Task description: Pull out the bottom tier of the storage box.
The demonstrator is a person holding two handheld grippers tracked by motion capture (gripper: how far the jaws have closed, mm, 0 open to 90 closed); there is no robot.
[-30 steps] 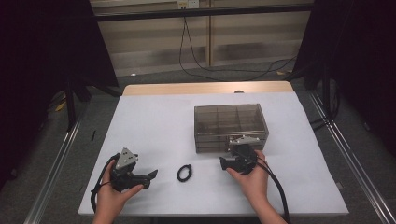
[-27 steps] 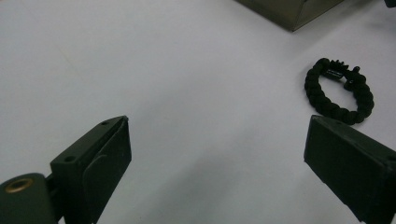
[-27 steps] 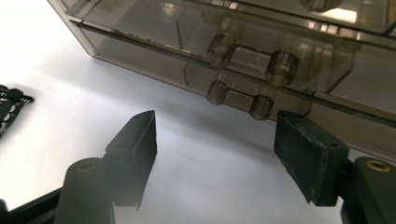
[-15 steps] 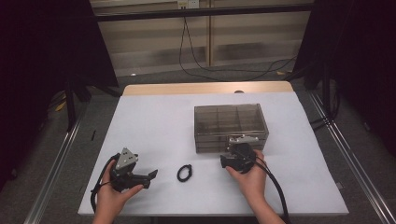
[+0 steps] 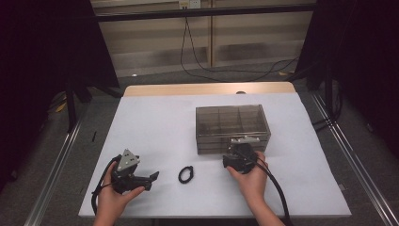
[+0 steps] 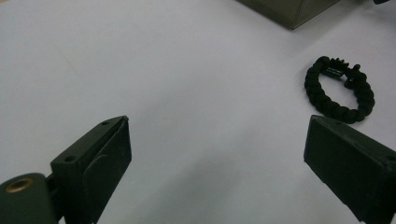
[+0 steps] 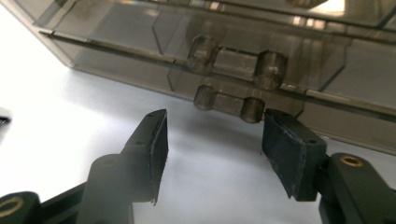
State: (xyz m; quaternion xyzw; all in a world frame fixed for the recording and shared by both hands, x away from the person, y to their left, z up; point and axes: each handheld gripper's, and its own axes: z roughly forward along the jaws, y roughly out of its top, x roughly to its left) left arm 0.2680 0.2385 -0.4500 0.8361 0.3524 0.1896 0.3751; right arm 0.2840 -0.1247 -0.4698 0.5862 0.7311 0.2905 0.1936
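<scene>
Right at the front of the smoky drawer box [image 5: 233, 127], the lower drawer handle [image 7: 229, 103] sits just ahead of the right claw [image 7: 212, 140], whose jaws have just been closing and stand apart with nothing pressed between them. That box stands on the white surface [image 5: 155, 122], right of centre. Left of it a black braided bracelet [image 6: 338, 89] lies loose. Further left, the left claw [image 6: 215, 163] hangs released, jaws wide, near the bracelet without touching it.

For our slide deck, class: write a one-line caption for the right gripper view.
Open right hand-held gripper lined up with the lower drawer handle of a smoky clear drawer box.
</scene>
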